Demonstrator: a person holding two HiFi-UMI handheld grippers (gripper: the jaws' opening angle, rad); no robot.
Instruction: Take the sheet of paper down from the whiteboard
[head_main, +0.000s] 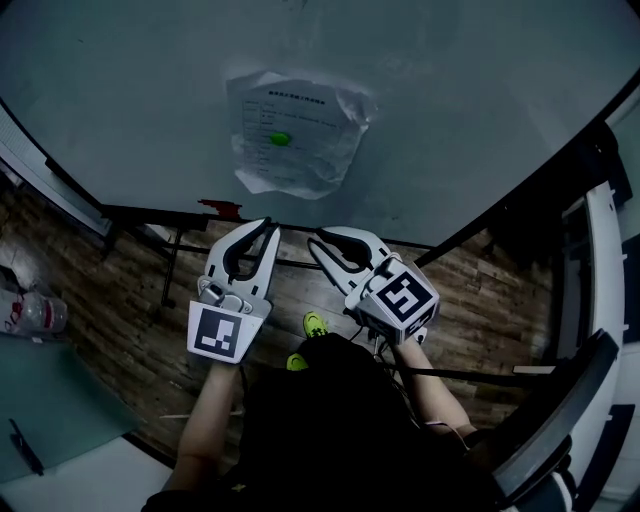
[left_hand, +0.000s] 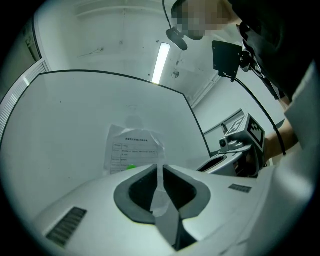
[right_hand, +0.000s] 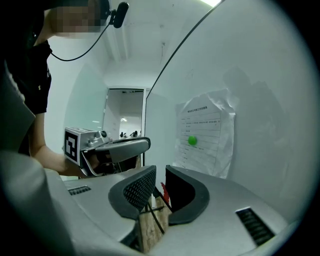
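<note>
Item: one crumpled white printed sheet of paper. We find it up on the pale grey whiteboard, near the middle of the board. It appears to be pinned by a small round green magnet on its left half. Its edges curl off the surface.

Left hand-held gripper: below the sheet and well apart from it. The jaws stand a narrow slit apart with nothing between them.

Right hand-held gripper: just beside the left and equally short of the board. Its jaws are narrowly parted and empty, and only the wood-plank floor shows through the gap.

Hazards, as we judge them:
- Pulling the sheet while the magnet is in place could tear the creased paper.
- Lifting the magnet with the sheet unheld could let the paper slide off to the floor.
- The magnet itself may drop.
- The slits look too narrow to take the magnet, and may graze the board.
</note>
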